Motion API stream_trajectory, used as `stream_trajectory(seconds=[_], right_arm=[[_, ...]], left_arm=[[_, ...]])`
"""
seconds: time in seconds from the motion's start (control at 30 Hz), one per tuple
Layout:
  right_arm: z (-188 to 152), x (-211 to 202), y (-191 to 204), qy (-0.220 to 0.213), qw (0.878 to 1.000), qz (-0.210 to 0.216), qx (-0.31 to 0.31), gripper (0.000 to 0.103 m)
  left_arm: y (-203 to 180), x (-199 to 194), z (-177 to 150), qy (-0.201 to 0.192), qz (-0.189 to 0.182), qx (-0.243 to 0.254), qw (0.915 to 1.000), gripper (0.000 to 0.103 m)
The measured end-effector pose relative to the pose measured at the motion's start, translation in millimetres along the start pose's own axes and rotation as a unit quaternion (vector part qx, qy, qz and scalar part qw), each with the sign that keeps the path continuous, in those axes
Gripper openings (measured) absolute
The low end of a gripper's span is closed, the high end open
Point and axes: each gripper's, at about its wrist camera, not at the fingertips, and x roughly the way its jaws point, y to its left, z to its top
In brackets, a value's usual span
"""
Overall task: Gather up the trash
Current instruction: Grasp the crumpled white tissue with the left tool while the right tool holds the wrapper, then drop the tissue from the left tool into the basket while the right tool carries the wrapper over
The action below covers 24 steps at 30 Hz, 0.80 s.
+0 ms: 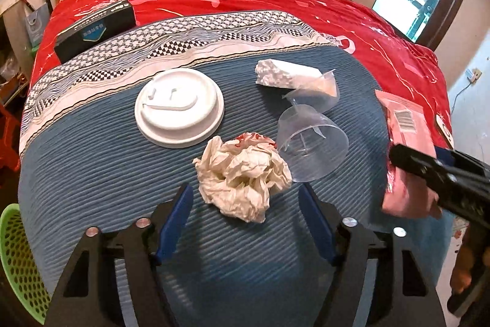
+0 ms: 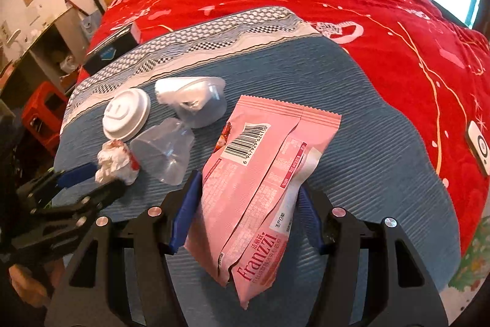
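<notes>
A crumpled white paper ball (image 1: pixel 242 176) with red marks lies on the blue ribbed cloth (image 1: pixel 92 173). My left gripper (image 1: pixel 245 192) is open, its blue fingers standing on either side of the ball's near end without pressing it. In the right wrist view the left gripper (image 2: pixel 108 176) reaches the paper ball (image 2: pixel 116 161) from the left. My right gripper (image 2: pixel 248 198) is shut on a pink snack wrapper (image 2: pixel 260 161), held just above the cloth. From the left wrist view the wrapper (image 1: pixel 404 124) hangs at the right edge in the right gripper (image 1: pixel 410 161).
Beyond the ball lie a white plastic lid (image 1: pixel 179 108), a tipped clear cup (image 1: pixel 312 149) and a foam piece in another clear cup (image 1: pixel 288 75). A black box (image 1: pixel 95 29) rests on the red bedcover. A green basket (image 1: pixel 15 250) stands low left, beside the bed.
</notes>
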Motion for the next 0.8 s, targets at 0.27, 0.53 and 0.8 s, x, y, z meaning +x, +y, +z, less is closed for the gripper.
stream_trajectory(seconds=[0.27,0.53,0.8], right_arm=[[-11,-9,12,-0.025,1.000,0.017,-0.009,0.060],[-19,-25,31,-0.057,0.997,0.032,-0.027,0.060],[-26,-43,55,-0.073,0.995,0.054,-0.039,0.060]], left_arm=[[0,2,2,-0.008,0.002,-0.001,1.0000,0.036],[3,-23,-2,-0.031,-0.002,-0.002,0.9995,0.024],[15,-69,-15,-0.061,-0.002,-0.014,0.9980,0.024]])
